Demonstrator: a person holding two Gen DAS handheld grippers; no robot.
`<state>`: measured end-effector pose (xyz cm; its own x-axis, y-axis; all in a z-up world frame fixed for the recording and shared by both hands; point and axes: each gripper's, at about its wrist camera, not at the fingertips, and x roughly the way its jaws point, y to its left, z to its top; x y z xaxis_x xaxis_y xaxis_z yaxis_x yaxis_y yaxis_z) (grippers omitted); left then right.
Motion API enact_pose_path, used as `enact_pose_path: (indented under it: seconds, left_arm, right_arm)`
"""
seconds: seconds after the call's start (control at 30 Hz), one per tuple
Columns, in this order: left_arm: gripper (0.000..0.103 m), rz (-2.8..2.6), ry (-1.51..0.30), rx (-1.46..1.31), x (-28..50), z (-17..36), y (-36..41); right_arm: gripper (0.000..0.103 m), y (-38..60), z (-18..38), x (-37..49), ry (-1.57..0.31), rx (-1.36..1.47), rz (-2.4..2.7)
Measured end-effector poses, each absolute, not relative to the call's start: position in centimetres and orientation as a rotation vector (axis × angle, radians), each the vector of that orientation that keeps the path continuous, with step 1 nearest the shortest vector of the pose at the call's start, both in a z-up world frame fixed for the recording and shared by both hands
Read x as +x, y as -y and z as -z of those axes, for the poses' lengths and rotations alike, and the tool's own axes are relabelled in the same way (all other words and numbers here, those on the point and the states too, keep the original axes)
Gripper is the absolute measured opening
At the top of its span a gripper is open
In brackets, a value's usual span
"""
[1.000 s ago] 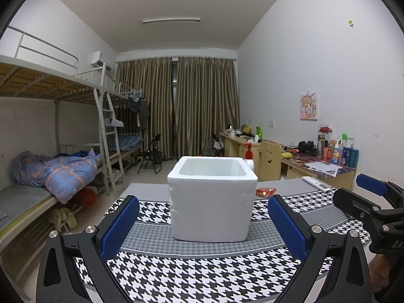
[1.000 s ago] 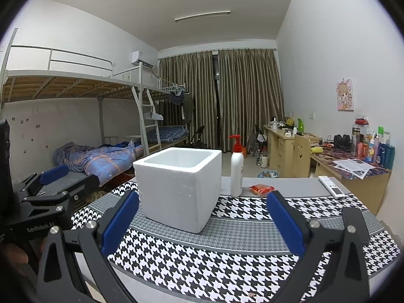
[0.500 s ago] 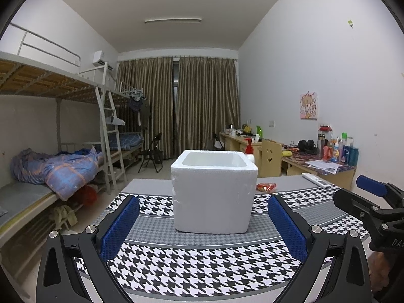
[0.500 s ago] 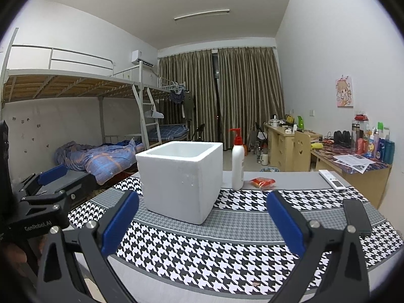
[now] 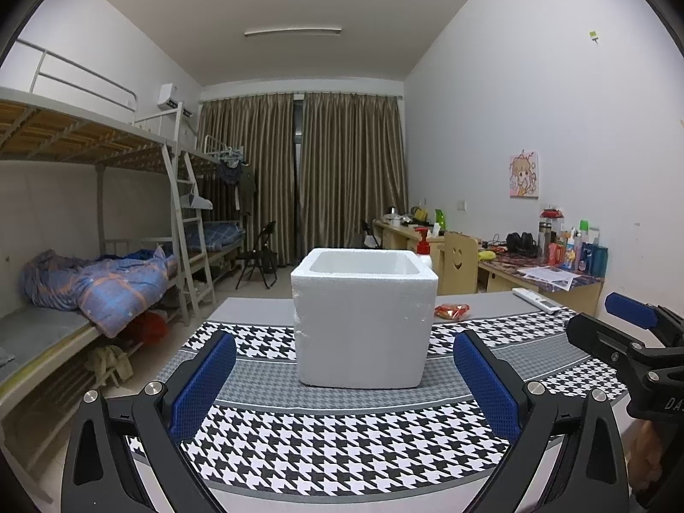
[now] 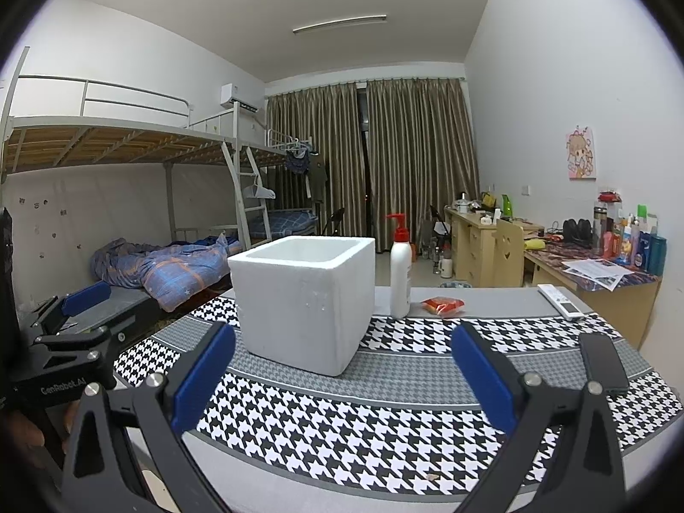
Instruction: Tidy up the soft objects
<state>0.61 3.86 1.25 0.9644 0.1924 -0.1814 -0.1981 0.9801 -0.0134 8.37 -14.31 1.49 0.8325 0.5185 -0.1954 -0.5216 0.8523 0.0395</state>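
Foam box [image 5: 363, 320], white and open-topped, stands upright near the middle of the table [image 5: 342, 461], on the grey band of the houndstooth cloth that covers the table; nothing can be seen inside it from either wrist view (the inside below the rim is hidden). Both tongs hang above the near edge of the table, well short of the box. The left gripper [image 5: 342, 384] has its blue-padded fingers spread wide with nothing between them, the box framed in the gap. The right gripper [image 6: 342, 374] is likewise spread wide and empty, the box to the left of its centre line. Behind the box toward the far edge stands a white pump bottle [image 6: 400, 271] with a red top, upright and just beside the box's right rear corner. A dark phone [image 6: 602, 361] lies flat near the right edge. A white remote control [image 6: 560, 301] lies at the far right corner. Smallest is a red packet [image 6: 442, 304], lying flat just right of the bottle, on the bare grey strip along the far edge.
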Motion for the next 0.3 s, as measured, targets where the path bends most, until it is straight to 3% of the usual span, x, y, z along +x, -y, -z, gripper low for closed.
enact_pose_path:
  seconds: [0.3]
  left_arm:
    - [0.102, -0.195, -0.183, -0.033, 0.77, -1.12, -3.59]
  right_arm:
    - [0.102, 14.29, -1.48, 8.38, -0.208, -0.014, -0.553]
